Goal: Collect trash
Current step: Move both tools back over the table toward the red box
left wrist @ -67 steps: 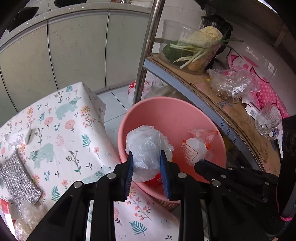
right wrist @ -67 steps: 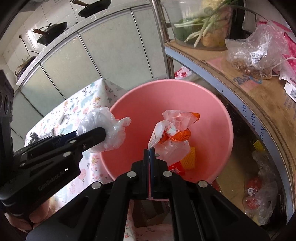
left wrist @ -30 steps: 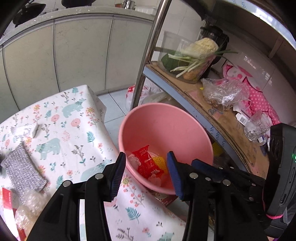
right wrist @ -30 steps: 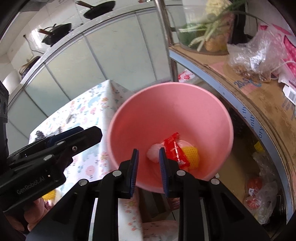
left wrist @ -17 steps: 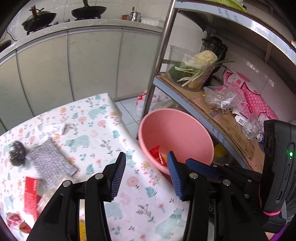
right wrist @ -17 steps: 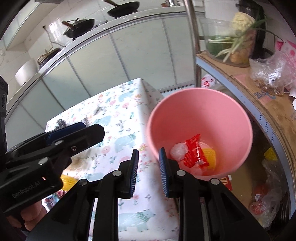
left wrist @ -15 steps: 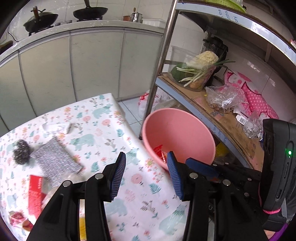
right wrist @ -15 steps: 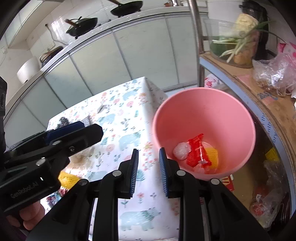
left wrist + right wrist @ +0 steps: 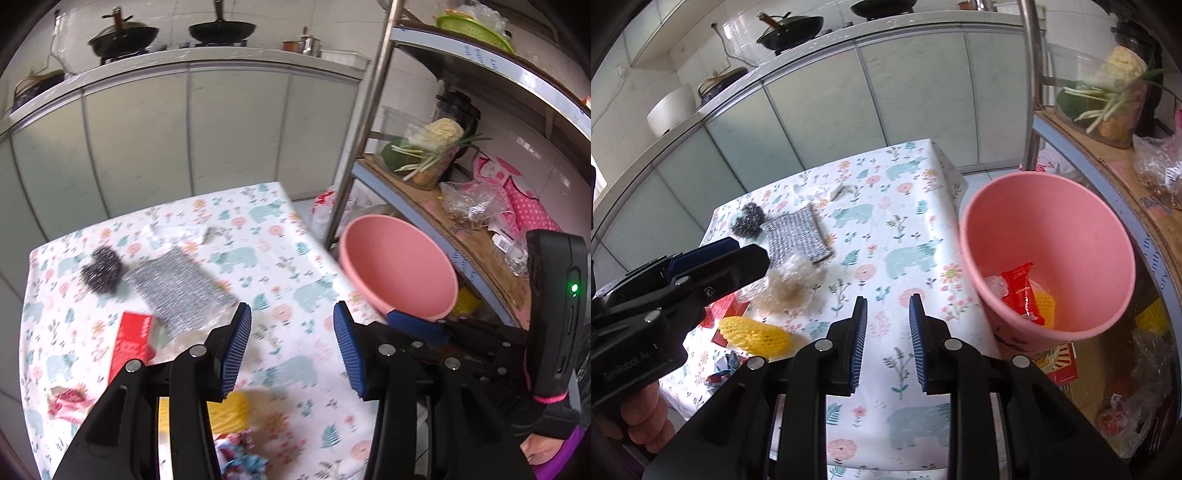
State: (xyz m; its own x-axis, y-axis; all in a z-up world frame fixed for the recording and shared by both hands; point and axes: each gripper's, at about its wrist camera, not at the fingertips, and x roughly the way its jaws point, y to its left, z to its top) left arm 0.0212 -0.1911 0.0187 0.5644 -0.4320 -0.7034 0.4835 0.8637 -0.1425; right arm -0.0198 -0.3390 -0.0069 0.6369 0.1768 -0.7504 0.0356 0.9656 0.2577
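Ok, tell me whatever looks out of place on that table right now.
Litter sits on the floral cloth: a yellow foam net, a crumpled clear bag, a red packet and torn wrappers. None of it is in the pink bin beside the table. Both grippers' jaws are empty.

The pink bin (image 9: pixel 1049 206) looked like smooth matt plastic. The tablecloth (image 9: pixel 258 254) seemed printed cloth (or coated fabric, hard to tell). The scouring cloth (image 9: pixel 177 291) was rough metallic weave; at its ten o'clock, the steel-wool ball (image 9: pixel 100 272) looked wiry.
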